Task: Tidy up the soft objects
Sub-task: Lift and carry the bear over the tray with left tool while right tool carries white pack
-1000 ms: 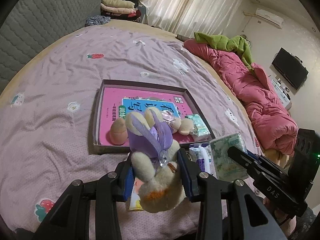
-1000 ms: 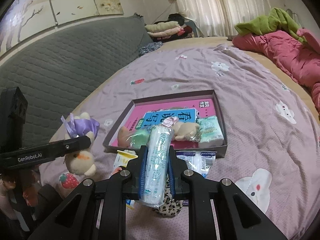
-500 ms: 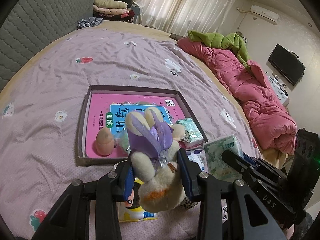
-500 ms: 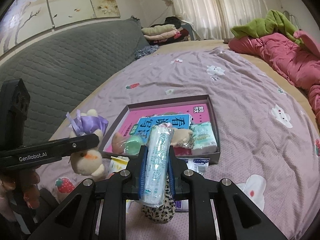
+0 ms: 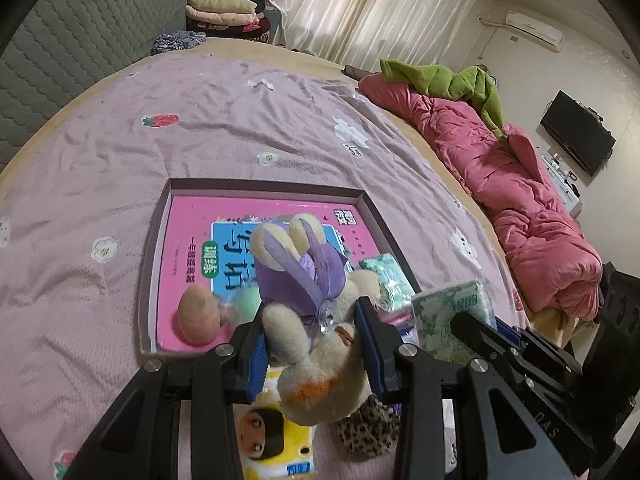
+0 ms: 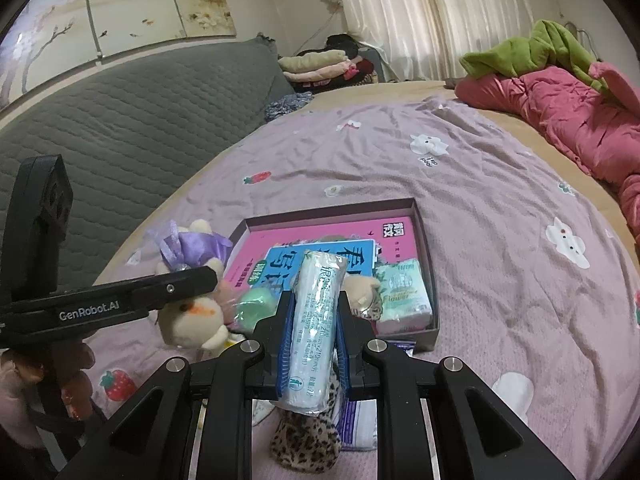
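Left tongs (image 5: 314,342) around plush rabbit (image 5: 312,344), right tongs (image 6: 312,320) around tissue pack (image 6: 314,328).

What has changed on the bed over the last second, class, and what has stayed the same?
Both hands have carried their loads closer to the shallow box: the left gripper with the plush rabbit now hangs over its near edge, and the right gripper with the wrapped tissue pack has edged forward too. Nothing was grasped or released. The box's contents and the leopard-print item lie as before.
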Available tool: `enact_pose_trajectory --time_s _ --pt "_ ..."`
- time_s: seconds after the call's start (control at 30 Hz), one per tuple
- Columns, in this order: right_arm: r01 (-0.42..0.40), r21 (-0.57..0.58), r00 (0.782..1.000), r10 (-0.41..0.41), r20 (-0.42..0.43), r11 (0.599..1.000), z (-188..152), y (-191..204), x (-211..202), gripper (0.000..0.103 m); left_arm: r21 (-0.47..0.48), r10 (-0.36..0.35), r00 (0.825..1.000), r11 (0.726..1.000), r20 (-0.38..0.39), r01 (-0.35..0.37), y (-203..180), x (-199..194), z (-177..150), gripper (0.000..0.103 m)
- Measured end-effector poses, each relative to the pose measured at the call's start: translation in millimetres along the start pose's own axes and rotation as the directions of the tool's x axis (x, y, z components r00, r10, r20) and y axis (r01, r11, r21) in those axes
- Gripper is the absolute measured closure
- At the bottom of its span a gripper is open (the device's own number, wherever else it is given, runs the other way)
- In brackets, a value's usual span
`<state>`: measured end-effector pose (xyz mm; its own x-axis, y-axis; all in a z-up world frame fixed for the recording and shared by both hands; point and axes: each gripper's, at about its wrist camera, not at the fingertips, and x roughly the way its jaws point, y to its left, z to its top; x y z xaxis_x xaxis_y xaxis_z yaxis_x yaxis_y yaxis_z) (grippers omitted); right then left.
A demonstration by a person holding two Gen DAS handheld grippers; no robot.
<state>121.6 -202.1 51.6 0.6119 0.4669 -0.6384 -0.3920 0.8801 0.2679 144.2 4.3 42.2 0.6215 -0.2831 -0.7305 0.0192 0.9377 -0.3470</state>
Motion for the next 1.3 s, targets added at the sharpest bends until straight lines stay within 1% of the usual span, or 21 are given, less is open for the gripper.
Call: enact_pose_trajectory --time_s 0.37,0.57,0.77,0.83,1.1,1.3 --pt "0.005 0.01 1.0 -0.005 -0.009 1.0 12 -12 26 0.084 0.018 0.002 1.0 1.0 -0.02 -0.002 -5 45 19 0.063" --pt "0.006 0.014 1.0 -0.005 -0.018 1.0 15 -16 40 0.084 0.032 0.004 0.999 0.999 -0.04 -0.003 -7 69 21 0.063" --pt "0.007 0.006 1.0 -0.007 -0.022 1.0 18 -18 51 0.084 0.056 -0.03 0.998 0.998 -0.063 0.034 -7 88 17 0.063" --pt "0.006 0.001 1.0 -0.006 -0.026 1.0 19 -18 56 0.084 0.057 -0.03 0.997 0.998 -0.073 0.034 -5 93 13 0.063" --pt "-0.002 0.003 0.999 0.002 -0.035 1.0 21 -20 73 0.084 0.046 -0.038 0.995 0.998 -0.091 0.042 10 103 7 0.063" --pt "-0.023 -0.011 0.999 0.022 -0.039 1.0 23 -14 87 0.084 0.036 -0.022 0.996 0.999 -0.088 0.026 23 102 6 0.063"
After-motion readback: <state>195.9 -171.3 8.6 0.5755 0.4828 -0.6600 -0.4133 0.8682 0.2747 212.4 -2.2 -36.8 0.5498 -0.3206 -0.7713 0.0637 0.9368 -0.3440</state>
